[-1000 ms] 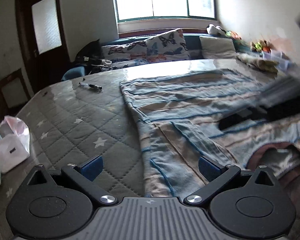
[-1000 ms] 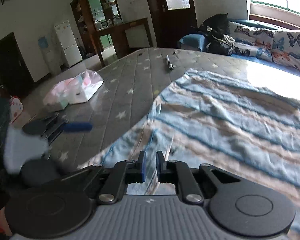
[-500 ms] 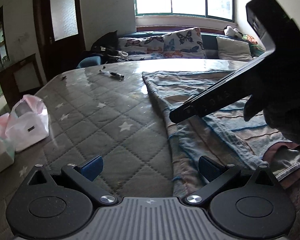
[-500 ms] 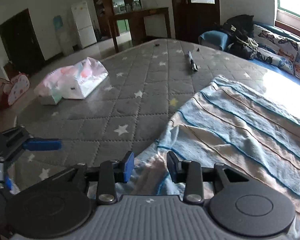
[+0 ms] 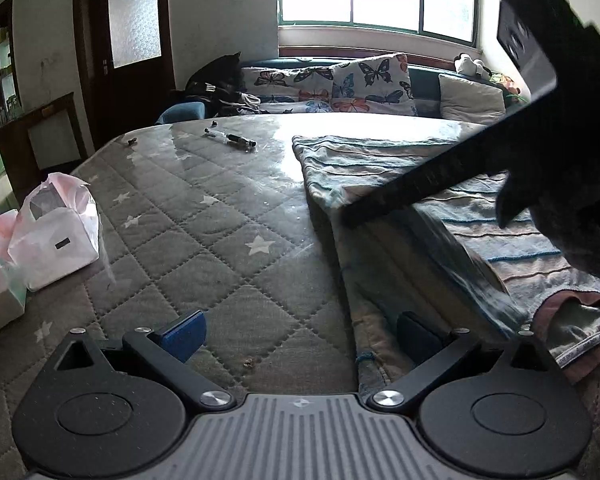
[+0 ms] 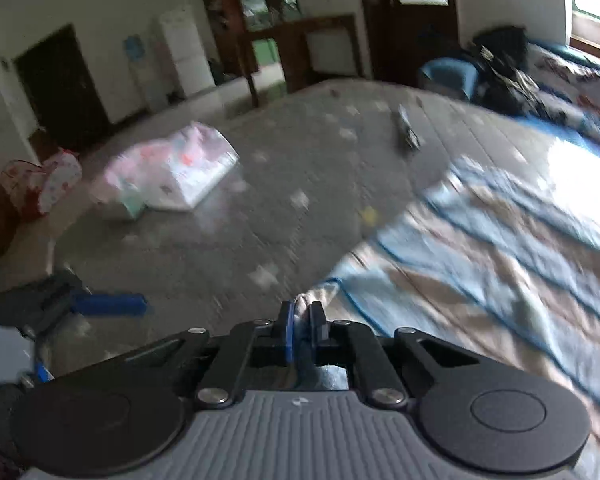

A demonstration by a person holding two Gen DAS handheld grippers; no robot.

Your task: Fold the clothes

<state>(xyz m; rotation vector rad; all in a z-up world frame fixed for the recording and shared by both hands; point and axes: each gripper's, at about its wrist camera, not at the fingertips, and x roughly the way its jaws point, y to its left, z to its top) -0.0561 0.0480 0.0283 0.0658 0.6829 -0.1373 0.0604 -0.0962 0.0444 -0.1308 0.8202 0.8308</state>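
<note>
The striped garment [image 5: 400,168] lies spread on the star-quilted bed [image 5: 204,240], its near edge pinched in the right gripper [image 6: 302,322] while the left gripper [image 5: 300,330] hovers with jaws wide, so that thin bite could slip and the fold skew.

free: quilted mattress [image 5: 204,240] centre | obstacles: pen [image 5: 230,138] far, plastic bags [image 5: 56,232] left edge

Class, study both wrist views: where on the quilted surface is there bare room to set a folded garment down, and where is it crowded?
Bare quilted surface lies between the white bag, the pen and the striped garment. Crowded: the garment's near edge, pinched by the right gripper; the open left gripper straddles it.
</note>
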